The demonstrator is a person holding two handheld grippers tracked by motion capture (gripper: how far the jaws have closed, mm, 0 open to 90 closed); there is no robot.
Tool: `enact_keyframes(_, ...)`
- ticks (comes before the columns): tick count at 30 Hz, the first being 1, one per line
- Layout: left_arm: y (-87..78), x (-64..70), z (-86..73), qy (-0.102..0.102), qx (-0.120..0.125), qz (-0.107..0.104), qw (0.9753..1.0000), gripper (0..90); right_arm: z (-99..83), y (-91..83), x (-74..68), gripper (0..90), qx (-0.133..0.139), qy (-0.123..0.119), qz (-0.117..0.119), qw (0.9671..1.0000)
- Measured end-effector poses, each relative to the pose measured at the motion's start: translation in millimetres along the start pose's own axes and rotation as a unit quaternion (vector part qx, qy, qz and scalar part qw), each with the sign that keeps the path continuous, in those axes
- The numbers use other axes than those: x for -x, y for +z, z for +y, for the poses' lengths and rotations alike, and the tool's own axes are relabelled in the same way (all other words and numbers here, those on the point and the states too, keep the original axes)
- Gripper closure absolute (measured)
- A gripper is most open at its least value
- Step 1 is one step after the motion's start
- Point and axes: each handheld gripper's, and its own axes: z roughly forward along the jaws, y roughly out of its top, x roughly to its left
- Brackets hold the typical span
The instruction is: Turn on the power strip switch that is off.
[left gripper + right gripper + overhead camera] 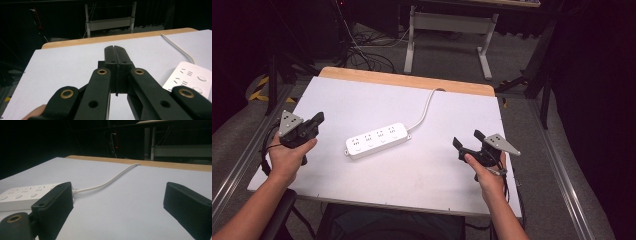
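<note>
A white power strip (377, 140) lies slantwise in the middle of the white table top (422, 170); its white cable (426, 107) curves off toward the far wooden edge. In the left gripper view the strip (190, 78) sits at the right, beyond my jaws, with its cable (178, 48) behind it. My left gripper (318, 119) is held over the table's left side, shut, with nothing between its jaws (115, 51). My right gripper (466, 140) hovers to the right of the strip, jaws wide open and empty. The right gripper view shows the strip (27, 195) at left and its cable (110, 181) ahead.
A bare wooden strip (407, 80) borders the table's far edge. Beyond it stand a white metal desk frame (447, 35) and loose cables on the floor (367, 50). Metal rails (557, 150) run along both sides of the table. Dark surroundings lie to the right.
</note>
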Motion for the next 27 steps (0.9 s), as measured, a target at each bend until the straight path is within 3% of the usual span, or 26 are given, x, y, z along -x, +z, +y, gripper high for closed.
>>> enact_keyframes(27, 18.9, 16.1, 5.0, 0.026, -0.021, -0.057, 0.9978, 90.0, -3.4, -7.2, 0.9, 10.0, -0.006, 0.006, -0.014, 0.9999)
